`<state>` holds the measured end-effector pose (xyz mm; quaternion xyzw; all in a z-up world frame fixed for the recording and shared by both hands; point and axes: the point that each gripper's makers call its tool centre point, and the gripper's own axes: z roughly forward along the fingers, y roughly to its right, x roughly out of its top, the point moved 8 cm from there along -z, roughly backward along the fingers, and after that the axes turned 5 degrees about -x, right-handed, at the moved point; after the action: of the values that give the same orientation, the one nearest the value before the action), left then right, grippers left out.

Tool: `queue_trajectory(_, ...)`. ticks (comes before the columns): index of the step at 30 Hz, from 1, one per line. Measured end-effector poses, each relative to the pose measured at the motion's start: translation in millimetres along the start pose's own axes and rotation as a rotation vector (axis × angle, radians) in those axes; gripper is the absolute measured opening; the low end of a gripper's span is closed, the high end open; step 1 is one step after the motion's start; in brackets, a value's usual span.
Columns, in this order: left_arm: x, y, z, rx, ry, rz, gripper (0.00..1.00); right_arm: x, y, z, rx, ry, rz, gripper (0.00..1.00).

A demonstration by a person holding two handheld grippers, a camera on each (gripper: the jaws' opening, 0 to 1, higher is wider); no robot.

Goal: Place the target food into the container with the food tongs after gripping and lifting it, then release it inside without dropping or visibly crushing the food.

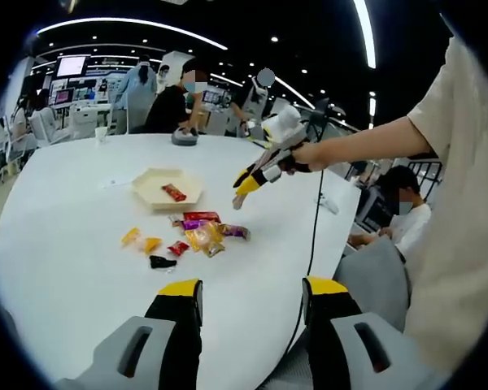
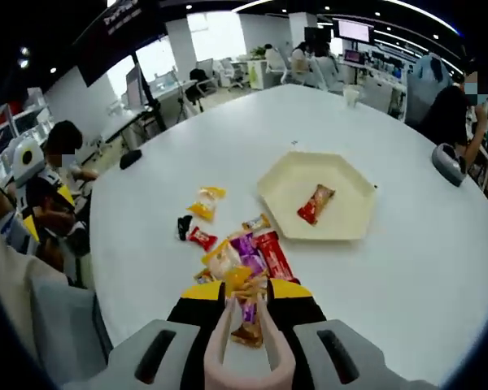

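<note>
One snack in tray: red packet [image 2: 315, 203] on the hexagonal tray [image 2: 354, 223], ahead of the tongs [image 2: 246, 337]
Right gripper [image 2: 246, 302]: clamped on the tongs
Left gripper [image 1: 252, 296]: jaws wide, empty

A big round white table [image 2: 407, 268] stands in a wide, open room with a dark ceiling [image 1: 252, 24], and long curved strips of light [image 1: 130, 23] shine up there. Far off, screens [image 1: 71, 66] glow near desks and white chairs [image 1: 41, 126], and people sit around. Bright windows [image 2: 215, 34] let daylight in at the back of the room.
</note>
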<state>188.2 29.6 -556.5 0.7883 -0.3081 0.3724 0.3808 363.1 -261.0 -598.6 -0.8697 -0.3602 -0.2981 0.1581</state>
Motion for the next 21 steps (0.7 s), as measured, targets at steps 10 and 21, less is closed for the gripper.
queue_trajectory(10,-8.1,-1.4,-5,0.011,-0.012,-0.017,0.48,-22.3,-12,23,-0.063,-0.047,-0.059,0.2)
queue_trajectory(21,-11.3,-8.4,-4,0.021,-0.03,-0.037,0.48,-43.1,-22,45,-0.089,-0.115,-0.15,0.23)
